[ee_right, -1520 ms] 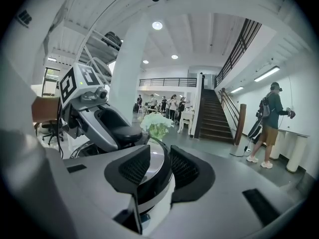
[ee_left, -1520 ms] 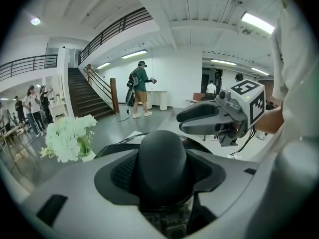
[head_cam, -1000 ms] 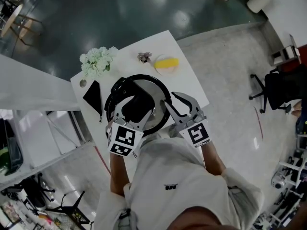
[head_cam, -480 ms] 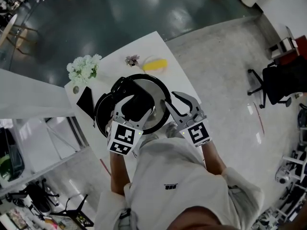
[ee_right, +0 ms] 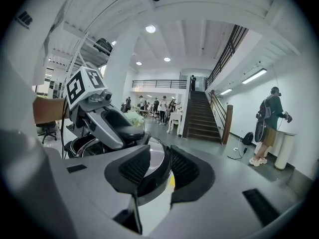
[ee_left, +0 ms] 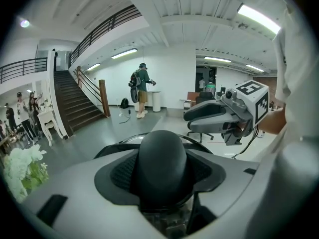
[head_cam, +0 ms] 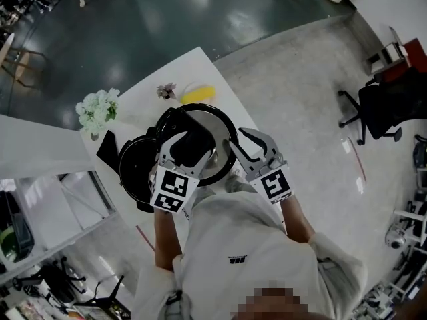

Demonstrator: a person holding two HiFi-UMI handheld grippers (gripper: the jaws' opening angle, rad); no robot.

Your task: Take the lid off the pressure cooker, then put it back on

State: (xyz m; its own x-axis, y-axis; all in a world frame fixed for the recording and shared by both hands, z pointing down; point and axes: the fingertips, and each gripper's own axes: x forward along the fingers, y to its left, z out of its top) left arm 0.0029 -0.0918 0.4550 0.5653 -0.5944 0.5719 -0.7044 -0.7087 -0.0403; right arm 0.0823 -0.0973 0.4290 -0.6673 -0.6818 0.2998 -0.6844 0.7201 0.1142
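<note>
Lifted lid [head_cam: 217, 129] cleared pot [head_cam: 133, 172]; left gripper view shows knob [ee_left: 162, 161] clamped.

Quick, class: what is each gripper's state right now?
Left gripper: closed on the knob of the lid.
Right gripper: closed on the lid's rim.

The white table [head_cam: 193, 69] bears flowers [head_cam: 97, 109], a yellow object [head_cam: 197, 95] and the cooker pot [head_cam: 135, 172].
</note>
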